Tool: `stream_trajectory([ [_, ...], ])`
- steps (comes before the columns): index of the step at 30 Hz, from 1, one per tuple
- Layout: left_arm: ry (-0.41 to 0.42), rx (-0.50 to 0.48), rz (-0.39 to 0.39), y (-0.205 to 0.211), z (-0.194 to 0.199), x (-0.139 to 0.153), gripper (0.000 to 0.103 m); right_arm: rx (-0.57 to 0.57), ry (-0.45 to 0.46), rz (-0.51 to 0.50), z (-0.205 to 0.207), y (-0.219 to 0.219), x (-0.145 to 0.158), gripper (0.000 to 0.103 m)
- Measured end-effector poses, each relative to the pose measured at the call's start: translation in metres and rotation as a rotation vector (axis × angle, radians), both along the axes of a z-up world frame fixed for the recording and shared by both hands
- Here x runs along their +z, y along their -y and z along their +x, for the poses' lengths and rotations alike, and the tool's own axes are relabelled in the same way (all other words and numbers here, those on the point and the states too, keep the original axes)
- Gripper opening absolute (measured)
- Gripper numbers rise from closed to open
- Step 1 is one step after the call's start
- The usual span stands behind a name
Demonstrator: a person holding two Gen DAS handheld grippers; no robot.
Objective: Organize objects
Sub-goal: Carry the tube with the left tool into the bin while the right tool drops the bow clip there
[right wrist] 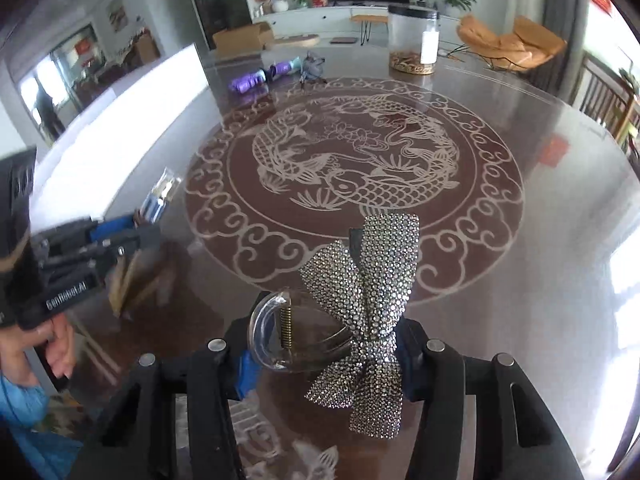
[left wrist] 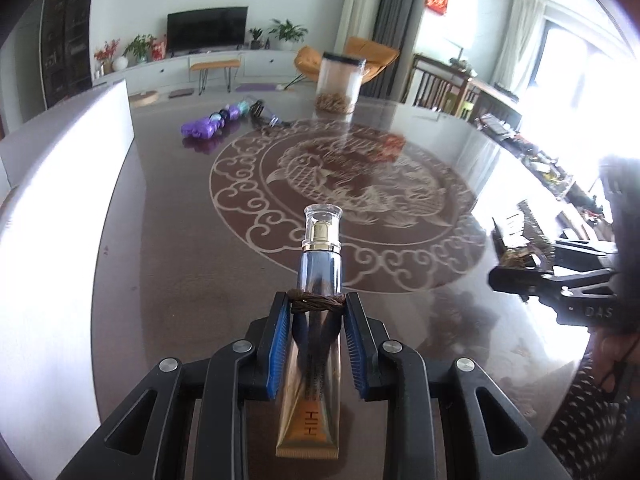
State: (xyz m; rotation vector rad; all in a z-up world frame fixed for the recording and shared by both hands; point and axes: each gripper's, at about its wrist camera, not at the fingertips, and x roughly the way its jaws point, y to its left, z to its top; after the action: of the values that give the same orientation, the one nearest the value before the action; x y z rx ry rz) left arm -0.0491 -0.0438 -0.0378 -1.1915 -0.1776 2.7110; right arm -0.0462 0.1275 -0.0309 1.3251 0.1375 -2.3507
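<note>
My left gripper [left wrist: 317,300] is shut on a gold and blue cosmetic tube [left wrist: 320,268] with a clear cap pointing away from me. A brown hair tie [left wrist: 316,305] is looped around the tube at the fingertips. In the right wrist view this left gripper [right wrist: 120,236] is at the far left, holding the tube [right wrist: 160,196] above the table. My right gripper [right wrist: 324,336] is shut on a rhinestone bow hair clip [right wrist: 372,280]. The clip's clear claw [right wrist: 264,336] rests against the left pad and the bow against the right pad. The right gripper [left wrist: 504,276] also shows at the right edge of the left wrist view.
The round glass table [right wrist: 500,240] has a fish pattern in its middle. A clear jar with a black lid [right wrist: 412,40] stands at the far side. Purple and teal hair items [right wrist: 260,76] lie at the far left. A white box [left wrist: 68,168] stands along the left. A person's hand [right wrist: 56,344] holds the left gripper.
</note>
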Motion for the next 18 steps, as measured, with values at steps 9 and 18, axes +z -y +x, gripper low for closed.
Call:
stream_trajectory([
  [9, -0.125, 0.061, 0.132, 0.053, 0.052, 0.079, 0.027, 0.064, -0.02, -0.155, 0.018, 0.042, 0.055, 0.053],
  [18, -0.191, 0.339, 0.017, 0.179, 0.101, 0.136, 0.027, 0.394, -0.071, -0.339, 0.03, 0.202, 0.142, 0.053],
])
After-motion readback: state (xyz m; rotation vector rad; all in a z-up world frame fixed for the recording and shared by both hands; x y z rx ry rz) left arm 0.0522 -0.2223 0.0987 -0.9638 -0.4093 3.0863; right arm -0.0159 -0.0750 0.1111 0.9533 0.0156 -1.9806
